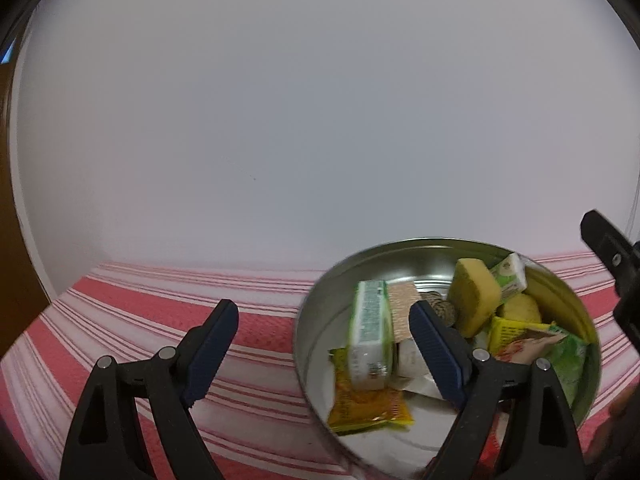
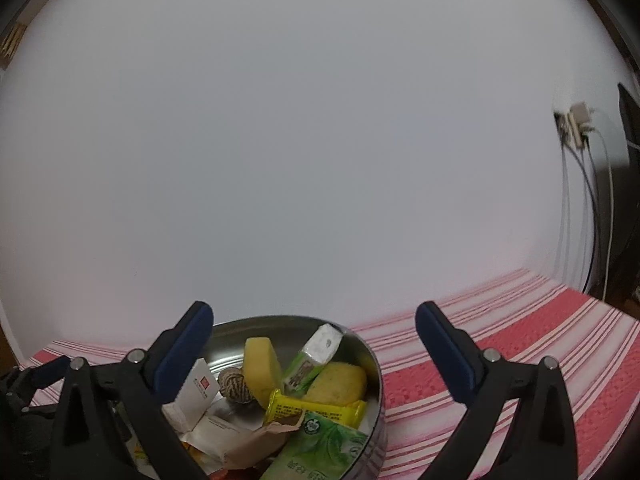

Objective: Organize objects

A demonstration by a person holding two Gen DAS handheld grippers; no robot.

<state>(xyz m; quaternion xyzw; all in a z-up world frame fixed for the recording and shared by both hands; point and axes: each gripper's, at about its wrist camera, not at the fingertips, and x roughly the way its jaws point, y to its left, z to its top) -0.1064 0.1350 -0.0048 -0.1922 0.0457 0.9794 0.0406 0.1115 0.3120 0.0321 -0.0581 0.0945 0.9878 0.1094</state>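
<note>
Left tongs (image 1: pixel 322 316) spread wide, nothing between the blue pads (image 1: pixel 212 350); one pad over the red-and-white striped cloth (image 1: pixel 140 300), the other over the round metal tin (image 1: pixel 316 308). Right tongs (image 2: pixel 314 318) spread wide too, nothing pinched; left pad above the tin's (image 2: pixel 374 364) near side, right pad above the striped cloth (image 2: pixel 520 320).

Inside the tin, seen from the left wrist: green-and-white box (image 1: pixel 370 340) standing on end, yellow snack packet (image 1: pixel 366 406) lying under it, ball of twine (image 1: pixel 440 308) behind the pad, yellow sponge (image 1: pixel 476 296) leaning, small green carton (image 1: pixel 510 276) at the far wall, yellow-green wrapper (image 1: pixel 516 332) to the right.

From the right wrist: white card with a red square (image 2: pixel 198 394), twine ball (image 2: pixel 234 384), sponge (image 2: pixel 260 364), tilted carton (image 2: pixel 316 354), yellow bar wrapper (image 2: pixel 316 408), green leaf-print pouch (image 2: pixel 324 448).

Beyond: plain white wall (image 1: pixel 320 120); at right, wall socket with plugs and cables (image 2: pixel 576 128).
</note>
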